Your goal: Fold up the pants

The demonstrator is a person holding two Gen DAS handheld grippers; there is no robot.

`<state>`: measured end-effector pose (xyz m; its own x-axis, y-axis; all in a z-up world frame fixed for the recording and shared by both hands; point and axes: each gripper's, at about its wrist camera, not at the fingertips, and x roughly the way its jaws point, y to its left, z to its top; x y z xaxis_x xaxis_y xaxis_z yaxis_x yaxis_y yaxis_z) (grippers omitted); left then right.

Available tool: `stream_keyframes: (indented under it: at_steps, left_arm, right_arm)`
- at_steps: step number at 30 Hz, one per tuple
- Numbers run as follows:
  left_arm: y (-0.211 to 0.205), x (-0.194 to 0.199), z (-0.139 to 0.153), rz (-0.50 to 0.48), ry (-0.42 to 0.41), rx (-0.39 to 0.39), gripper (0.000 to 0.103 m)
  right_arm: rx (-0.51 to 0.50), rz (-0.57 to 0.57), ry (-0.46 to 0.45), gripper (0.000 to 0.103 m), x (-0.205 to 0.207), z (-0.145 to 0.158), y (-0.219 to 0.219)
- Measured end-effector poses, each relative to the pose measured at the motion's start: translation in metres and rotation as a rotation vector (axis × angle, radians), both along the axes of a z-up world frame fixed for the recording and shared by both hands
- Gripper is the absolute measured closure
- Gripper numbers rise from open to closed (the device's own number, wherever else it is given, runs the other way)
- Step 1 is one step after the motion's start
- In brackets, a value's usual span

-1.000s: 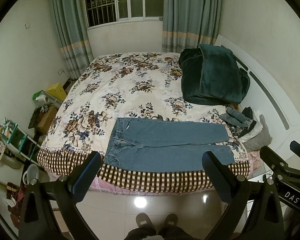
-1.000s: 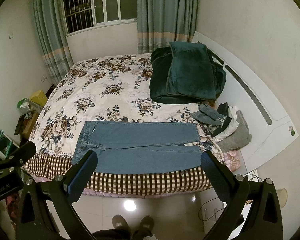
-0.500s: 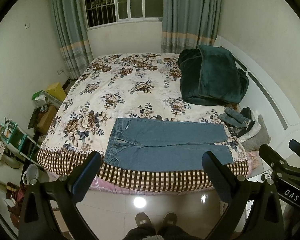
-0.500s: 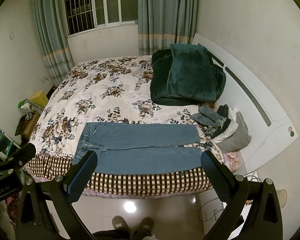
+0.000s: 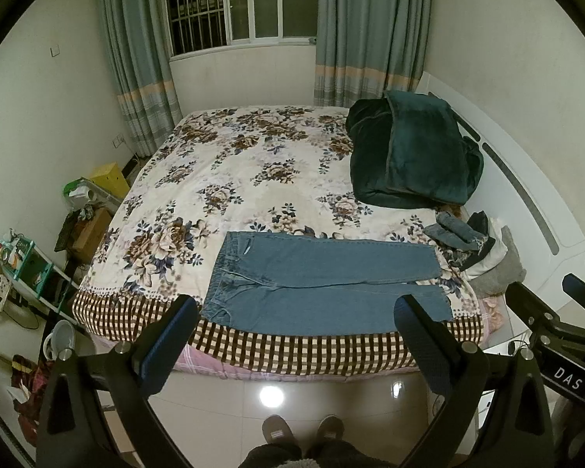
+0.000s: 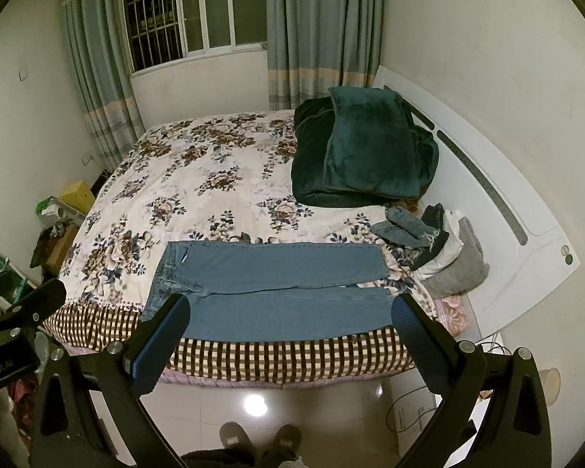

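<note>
The pants (image 5: 323, 280), a pair of blue jeans, lie spread flat along the near edge of the bed (image 5: 253, 179), waistband toward the left and both legs running side by side to the right, which reads as a deliberate layout: close to the standing person, whose slippers (image 5: 302, 429) show on the tiled floor below, and smoothed so that either end can be reached without leaning far over the mattress. The left tongs (image 5: 292, 347) hang back from the bed edge with their two fingers spread wide and nothing between them, lined up roughly with the waistband side; the right tongs (image 6: 288, 343) are likewise spread wide and empty, their frame straddling the near leg from waist to hem in the right wrist view. Neither touches the denim, so folding appears not yet begun, and holding both pairs apart this way likely keeps each ready to pinch a corner. The dark green blanket (image 5: 413, 156) is bundled far back by the headboard, and a small heap of clothes (image 5: 475, 249) sits just beyond the hems at the right, probably pushed aside to leave the near strip free for folding.
</note>
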<state>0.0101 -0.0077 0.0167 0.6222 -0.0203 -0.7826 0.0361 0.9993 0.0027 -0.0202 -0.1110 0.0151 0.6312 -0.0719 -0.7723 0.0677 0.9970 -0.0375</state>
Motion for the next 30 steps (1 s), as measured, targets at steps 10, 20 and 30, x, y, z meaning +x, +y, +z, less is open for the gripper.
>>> stream_keyframes:
  at_steps: [10,20,30]
  left_arm:
    - [-0.027,0.027,0.002,0.048,-0.006,0.023,0.0]
    - [-0.034,0.129,-0.065,0.175,0.002,0.12,0.0]
    - [-0.038,0.314,-0.203,0.203,0.22,0.146,0.0]
  right_arm:
    - [0.024,0.006,0.02,0.0,0.02,0.024,-0.004]
    - [0.059,-0.097,0.092,0.0,0.122,-0.063,-0.067]
    - [0.067,-0.256,0.241,0.0,0.314,-0.219,-0.137]
